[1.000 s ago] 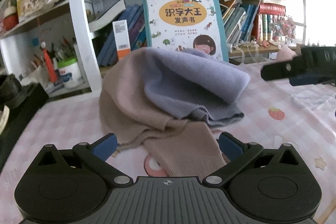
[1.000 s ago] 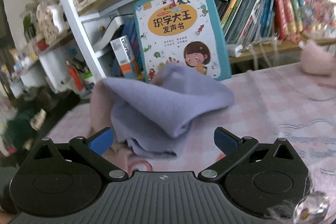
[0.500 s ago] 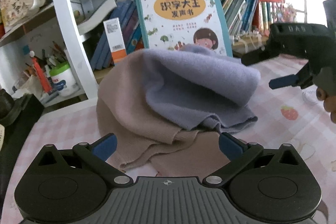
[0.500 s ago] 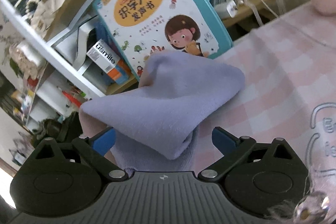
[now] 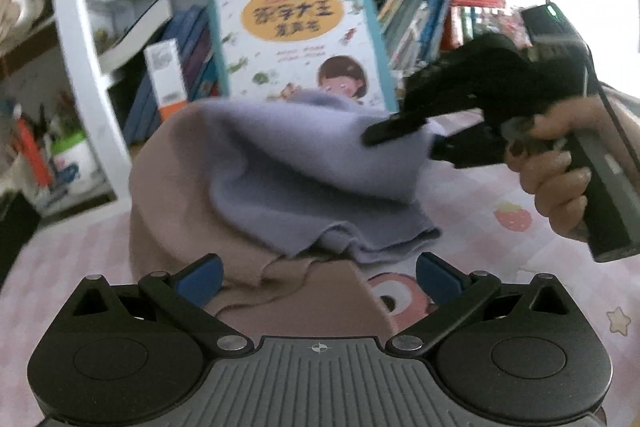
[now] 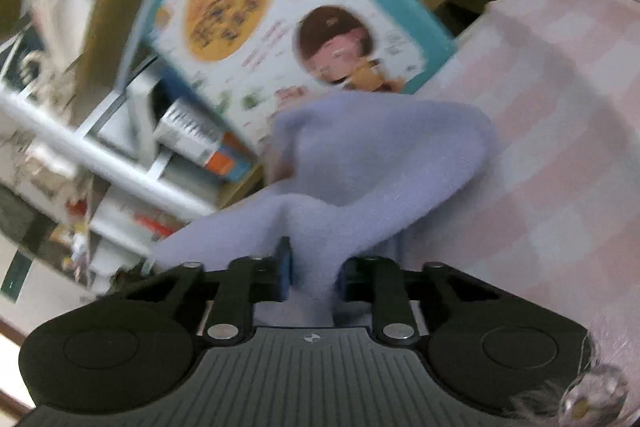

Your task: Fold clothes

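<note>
A lavender knit garment (image 5: 304, 167) lies heaped on a brownish-pink knit garment (image 5: 180, 195) on the pink checked tablecloth (image 5: 500, 187). My left gripper (image 5: 318, 277) is open low at the pile's near edge, and the brownish-pink cloth runs between its blue pads (image 5: 198, 277). A hand holds my right gripper (image 5: 404, 143) at the lavender garment's right end. In the right wrist view that gripper (image 6: 316, 275) is shut on a pinched fold of the lavender garment (image 6: 380, 163), which bunches up in front of it.
A large children's book (image 5: 296, 31) stands upright against the bookshelf right behind the pile. A white shelf post (image 5: 80, 39) and a pot of pens (image 5: 68, 155) are at the left. Books (image 5: 460, 19) fill the shelf at the right.
My right gripper came in from the right, tilted, and shut on the lavender garment's edge. The left gripper drew a little closer to the pile and stayed open.
</note>
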Tool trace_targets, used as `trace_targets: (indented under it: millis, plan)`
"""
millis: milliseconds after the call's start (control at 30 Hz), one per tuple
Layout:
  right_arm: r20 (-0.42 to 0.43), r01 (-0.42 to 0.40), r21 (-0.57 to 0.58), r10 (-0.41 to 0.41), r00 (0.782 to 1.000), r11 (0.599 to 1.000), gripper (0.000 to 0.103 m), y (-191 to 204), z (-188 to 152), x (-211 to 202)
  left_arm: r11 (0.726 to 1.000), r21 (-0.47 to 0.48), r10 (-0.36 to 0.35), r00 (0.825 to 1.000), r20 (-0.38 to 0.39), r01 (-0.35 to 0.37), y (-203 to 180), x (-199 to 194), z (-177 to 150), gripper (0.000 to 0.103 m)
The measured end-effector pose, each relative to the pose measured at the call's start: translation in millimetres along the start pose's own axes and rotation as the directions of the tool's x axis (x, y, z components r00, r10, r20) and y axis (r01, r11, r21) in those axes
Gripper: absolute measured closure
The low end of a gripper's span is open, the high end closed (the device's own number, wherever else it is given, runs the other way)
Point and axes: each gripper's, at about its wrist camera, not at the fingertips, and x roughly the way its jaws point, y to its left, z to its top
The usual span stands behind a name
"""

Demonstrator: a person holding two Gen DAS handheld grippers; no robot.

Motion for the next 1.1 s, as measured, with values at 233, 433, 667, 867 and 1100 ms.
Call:
trace_targets:
  millis: [233, 433, 667, 867, 1100]
  plan:
    - [-0.109, -0.240, -0.068, 0.232, 0.967, 0.968, 0.090, 51.4, -31.6, -38.1, 0.997, 0.011, -0.072, 0.996, 0.061, 0.072, -22.9, 3.1, 5.5, 0.006]
    - [-0.101, -0.253, -0.015, 0.250, 0.963, 0.967, 0.090, 47.9, -42.4, -55.7, 0.999, -0.047, 0.011, 0.990, 0.142, -0.004, -25.4, 7.9, 9.1, 0.039]
    - [-0.027, -0.182, 0.060, 0.184, 0.983, 0.982, 0.059, 22.6, -44.8, -69.4, 0.992, -0.125, 0.033, 0.986, 0.163, -0.012, -4.3, -2.4, -0.8, 0.093]
    - [0.010, -0.129, 0.169, 0.129, 0.992, 0.977, 0.081, -8.6, -42.1, -61.4, 0.999, -0.019, 0.030, 0.985, 0.168, -0.027, -17.6, -26.7, -7.6, 0.093]
    - [0.137, -0.158, 0.035, 0.152, 0.979, 0.987, 0.090, 19.5, -24.0, -102.2, 0.986, 0.043, -0.166, 0.963, 0.214, 0.160, -33.0, -55.1, 16.8, 0.094]
